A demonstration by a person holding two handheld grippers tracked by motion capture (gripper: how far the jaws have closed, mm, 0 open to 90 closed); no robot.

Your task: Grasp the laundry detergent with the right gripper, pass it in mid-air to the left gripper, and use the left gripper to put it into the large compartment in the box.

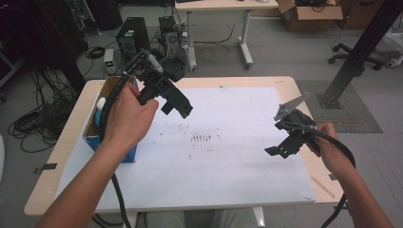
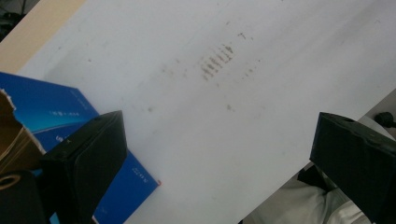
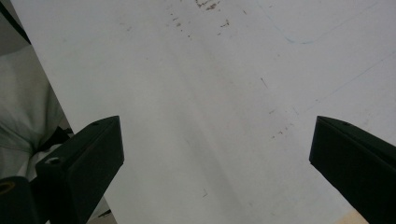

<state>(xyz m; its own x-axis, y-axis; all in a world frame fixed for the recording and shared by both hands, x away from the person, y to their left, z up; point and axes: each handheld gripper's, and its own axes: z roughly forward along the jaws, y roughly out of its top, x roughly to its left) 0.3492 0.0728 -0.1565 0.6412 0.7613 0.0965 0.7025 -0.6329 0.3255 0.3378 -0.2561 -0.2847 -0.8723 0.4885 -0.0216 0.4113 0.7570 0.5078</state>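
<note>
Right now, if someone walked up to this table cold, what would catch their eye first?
Probably the two black grippers held above the white mat: the left gripper over its left half, the right gripper near its right edge, both open and holding nothing. Next, the blue cardboard box at the table's left edge, and the dark smudges mid-mat.

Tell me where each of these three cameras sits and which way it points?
High view: above the person's side, looking forward and down at the table; both forearms show, left claw, right claw.
Left gripper view: on the left claw, facing the white sheet and blue box.
Right gripper view: on the right claw, facing the sheet.
Shared: the smudges.
</note>
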